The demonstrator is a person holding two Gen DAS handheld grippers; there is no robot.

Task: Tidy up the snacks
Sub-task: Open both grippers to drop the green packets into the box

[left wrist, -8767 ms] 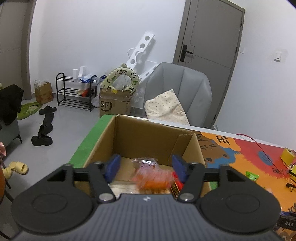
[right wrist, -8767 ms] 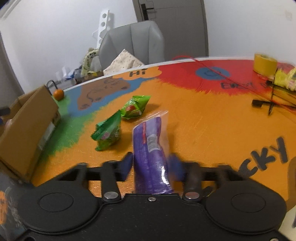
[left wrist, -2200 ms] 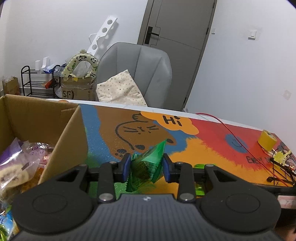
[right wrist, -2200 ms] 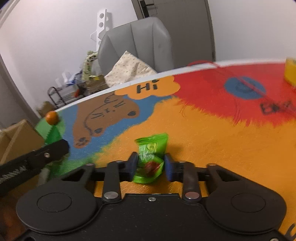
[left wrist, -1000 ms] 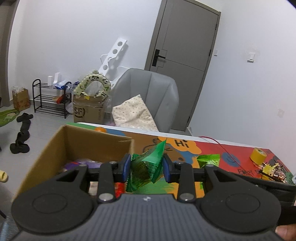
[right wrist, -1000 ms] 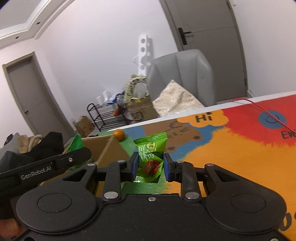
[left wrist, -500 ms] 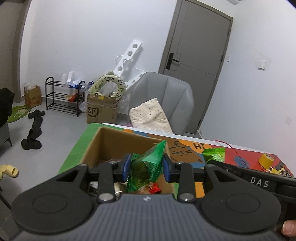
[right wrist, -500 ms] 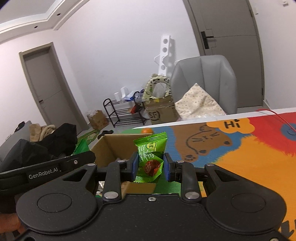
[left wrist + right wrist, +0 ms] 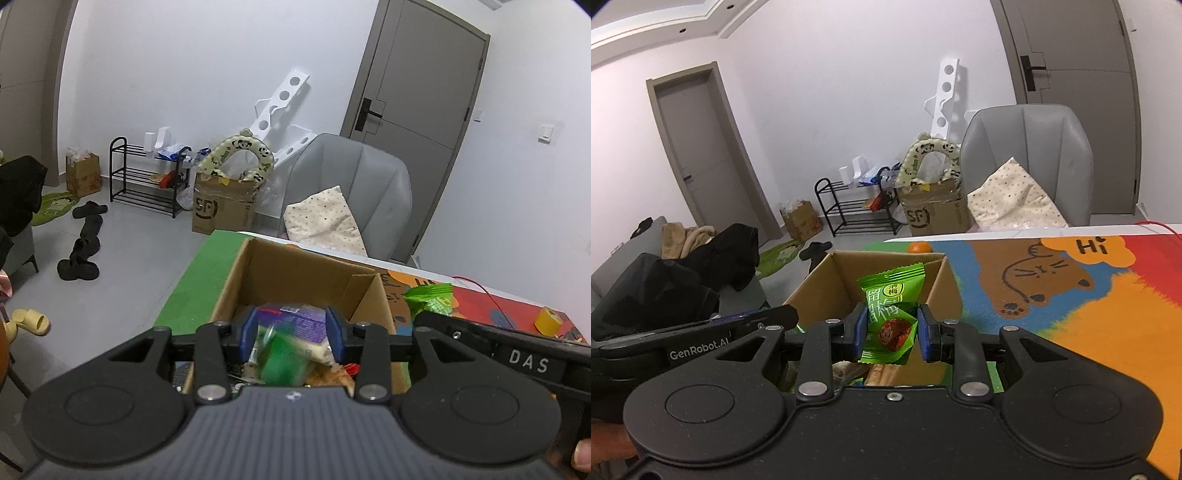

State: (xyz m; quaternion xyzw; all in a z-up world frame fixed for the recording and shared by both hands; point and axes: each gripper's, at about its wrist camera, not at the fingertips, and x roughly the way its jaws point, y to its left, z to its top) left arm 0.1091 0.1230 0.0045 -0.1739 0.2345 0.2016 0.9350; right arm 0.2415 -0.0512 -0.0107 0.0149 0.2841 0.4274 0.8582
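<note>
Left gripper (image 9: pixel 291 334), fingers spread, drops a green packet (image 9: pixel 282 360) into the cardboard box (image 9: pixel 295 273); right gripper (image 9: pixel 891 328) grips its plum packet (image 9: pixel 890 314), best released squarely over the opening.

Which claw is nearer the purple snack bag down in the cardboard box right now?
Left. The left claw hangs open right above the purple snack bag in the cardboard box; the right claw, gripping a green plum packet, sits beside it.
</note>
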